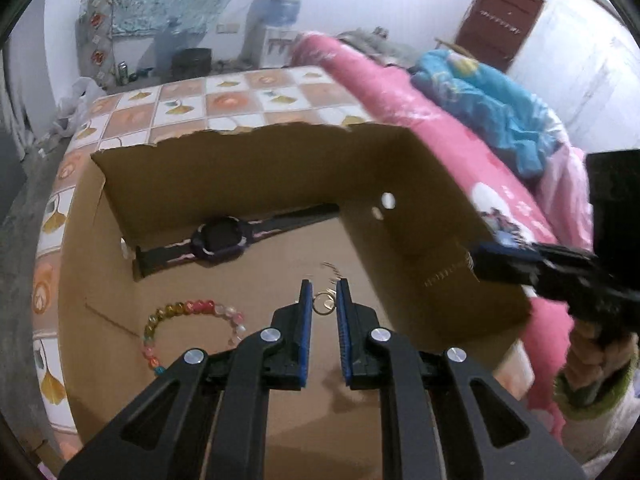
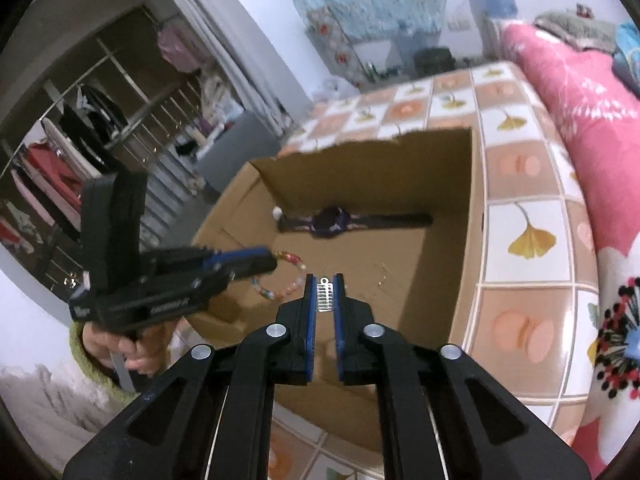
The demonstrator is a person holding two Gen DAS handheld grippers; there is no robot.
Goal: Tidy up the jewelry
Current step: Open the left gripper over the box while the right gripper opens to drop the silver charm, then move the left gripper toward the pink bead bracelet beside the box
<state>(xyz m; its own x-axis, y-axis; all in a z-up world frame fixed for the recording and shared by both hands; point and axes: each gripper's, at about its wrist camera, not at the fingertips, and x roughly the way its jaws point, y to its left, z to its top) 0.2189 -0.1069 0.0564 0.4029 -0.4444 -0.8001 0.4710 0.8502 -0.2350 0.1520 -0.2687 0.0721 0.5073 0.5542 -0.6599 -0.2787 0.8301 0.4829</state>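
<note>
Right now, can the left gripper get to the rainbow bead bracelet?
Probably not yet. The left gripper is shut on a small gold ring, so it is busy. The rainbow bead bracelet lies uncovered on the cardboard box floor nearby.

A lived-in bedroom at home. Pink quilt [image 1: 420, 120] heaped on a bed, clothes rack [image 2: 72, 152] along one wall. Water dispenser [image 1: 280, 20] standing in the corner.

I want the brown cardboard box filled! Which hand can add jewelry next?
Right, probably. The right gripper pinches a small silver comb-shaped charm, pointed into the brown cardboard box. The left gripper hangs over the box, but nothing clearly sits in its grip.
</note>
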